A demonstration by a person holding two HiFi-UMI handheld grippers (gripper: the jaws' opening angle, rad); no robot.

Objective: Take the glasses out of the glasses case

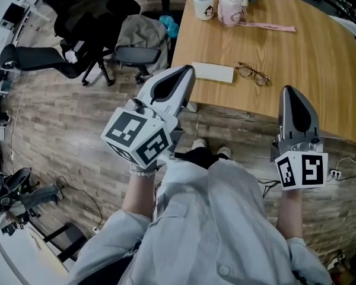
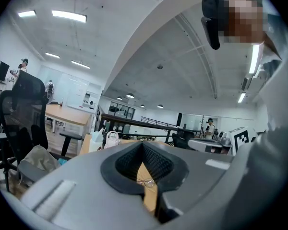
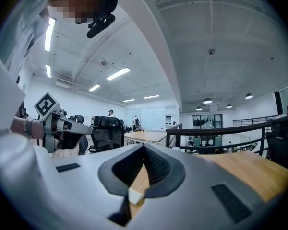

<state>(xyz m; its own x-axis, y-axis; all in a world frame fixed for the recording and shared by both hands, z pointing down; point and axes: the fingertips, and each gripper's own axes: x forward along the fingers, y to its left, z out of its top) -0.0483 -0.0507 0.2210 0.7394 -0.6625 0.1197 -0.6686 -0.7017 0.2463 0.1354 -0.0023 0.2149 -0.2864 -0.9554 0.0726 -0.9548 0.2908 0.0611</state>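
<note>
Head view shows the glasses (image 1: 253, 73) already out on the counter (image 1: 308, 58), just beside the white glasses case (image 1: 212, 72), so the left gripper (image 1: 186, 71) and right gripper (image 1: 288, 91) hang near its edge, jaws pressed together on nothing.

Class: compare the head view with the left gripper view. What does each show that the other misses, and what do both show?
Only the head view: the white case and a pink strap, both on the table.
Only the left gripper view: ceiling lights and a distant standing person.
Both: the glasses lying on the table, out of the case.
</note>
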